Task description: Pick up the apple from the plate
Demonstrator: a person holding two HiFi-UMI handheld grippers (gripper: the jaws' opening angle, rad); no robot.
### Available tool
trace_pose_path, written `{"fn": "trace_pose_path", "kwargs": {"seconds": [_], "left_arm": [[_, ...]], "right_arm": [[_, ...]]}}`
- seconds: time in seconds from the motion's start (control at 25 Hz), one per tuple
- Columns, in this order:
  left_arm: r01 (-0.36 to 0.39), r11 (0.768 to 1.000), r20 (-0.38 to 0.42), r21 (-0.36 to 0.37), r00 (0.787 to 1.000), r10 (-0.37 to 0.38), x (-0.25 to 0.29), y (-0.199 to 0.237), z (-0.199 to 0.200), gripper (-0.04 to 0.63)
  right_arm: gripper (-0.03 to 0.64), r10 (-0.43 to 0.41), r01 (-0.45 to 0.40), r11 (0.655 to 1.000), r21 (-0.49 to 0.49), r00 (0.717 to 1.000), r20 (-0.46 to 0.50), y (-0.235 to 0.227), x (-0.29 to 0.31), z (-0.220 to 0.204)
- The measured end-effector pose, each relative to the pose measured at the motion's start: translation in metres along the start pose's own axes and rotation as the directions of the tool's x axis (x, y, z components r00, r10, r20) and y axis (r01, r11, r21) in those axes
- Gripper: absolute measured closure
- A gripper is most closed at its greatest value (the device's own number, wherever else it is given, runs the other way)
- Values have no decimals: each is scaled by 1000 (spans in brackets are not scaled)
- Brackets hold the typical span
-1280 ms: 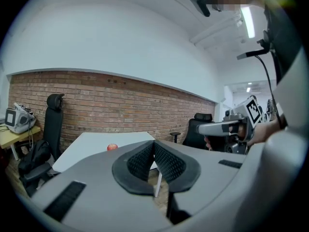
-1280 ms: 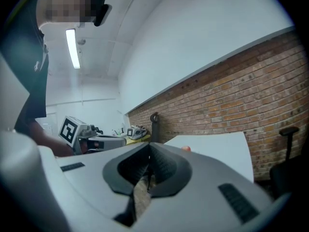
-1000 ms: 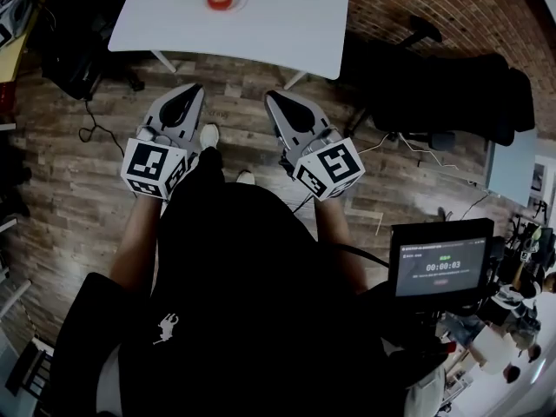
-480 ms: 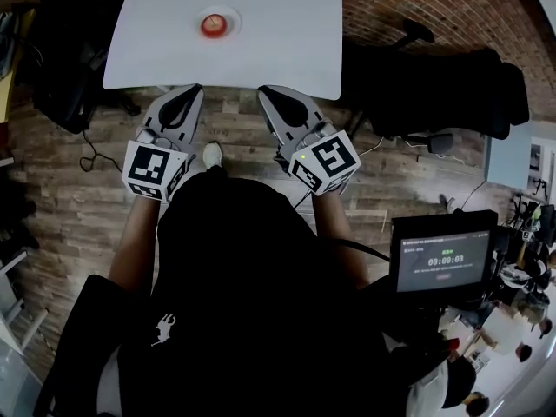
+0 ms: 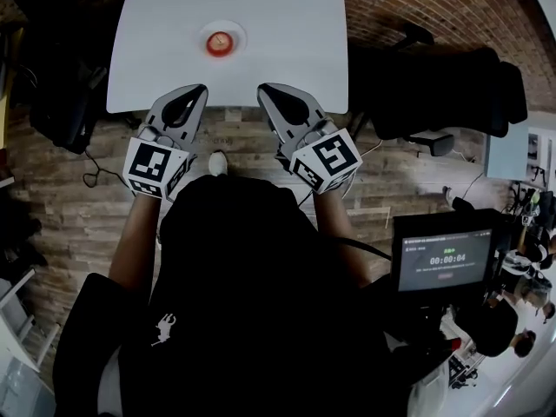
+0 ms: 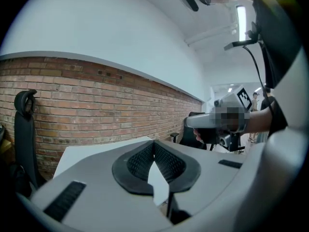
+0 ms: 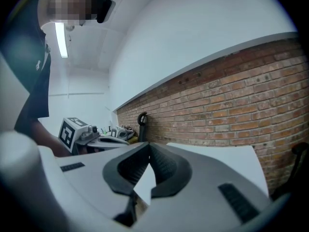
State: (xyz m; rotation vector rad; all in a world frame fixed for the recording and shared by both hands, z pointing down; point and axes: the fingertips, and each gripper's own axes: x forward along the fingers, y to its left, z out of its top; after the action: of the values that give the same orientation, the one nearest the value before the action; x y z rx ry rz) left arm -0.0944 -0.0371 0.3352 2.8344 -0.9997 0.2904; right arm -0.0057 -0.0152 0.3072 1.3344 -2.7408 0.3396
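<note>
A red apple (image 5: 219,43) sits on a small white plate (image 5: 234,32), left of the middle of the white table (image 5: 287,33). Both grippers are held side by side at the table's near edge, short of the plate. In the head view my left gripper (image 5: 199,89) is shut and empty, below and slightly left of the apple. My right gripper (image 5: 264,89) is also shut and empty, below and right of it. The left gripper view shows the closed jaw tips (image 6: 154,144) over the tabletop; the right gripper view shows its closed tips (image 7: 148,145). Neither gripper view shows the apple.
Black office chairs (image 5: 452,85) stand right of the table, and dark gear (image 5: 61,76) lies to its left. A small screen (image 5: 443,263) is mounted at lower right. A brick wall (image 6: 96,105) runs behind the table. The floor (image 5: 69,198) is wood planks.
The table and apple have come closer in the head view. Both grippers have advanced together from over the floor to the table's near edge, still shut.
</note>
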Motion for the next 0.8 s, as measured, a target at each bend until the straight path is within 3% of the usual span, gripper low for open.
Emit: {"fn": "trace_pose_path", "kwargs": {"seconds": [0.52, 0.8], "left_arm": [[-5, 1000, -13, -12, 1000, 5, -10, 61, -11, 589], [-1, 1000, -21, -25, 1000, 0, -14, 60, -13, 589]], "right_arm": [[612, -13, 13, 1000, 0, 999, -38, 7, 51, 5], [612, -28, 28, 1000, 11, 999, -39, 8, 48, 5]]}}
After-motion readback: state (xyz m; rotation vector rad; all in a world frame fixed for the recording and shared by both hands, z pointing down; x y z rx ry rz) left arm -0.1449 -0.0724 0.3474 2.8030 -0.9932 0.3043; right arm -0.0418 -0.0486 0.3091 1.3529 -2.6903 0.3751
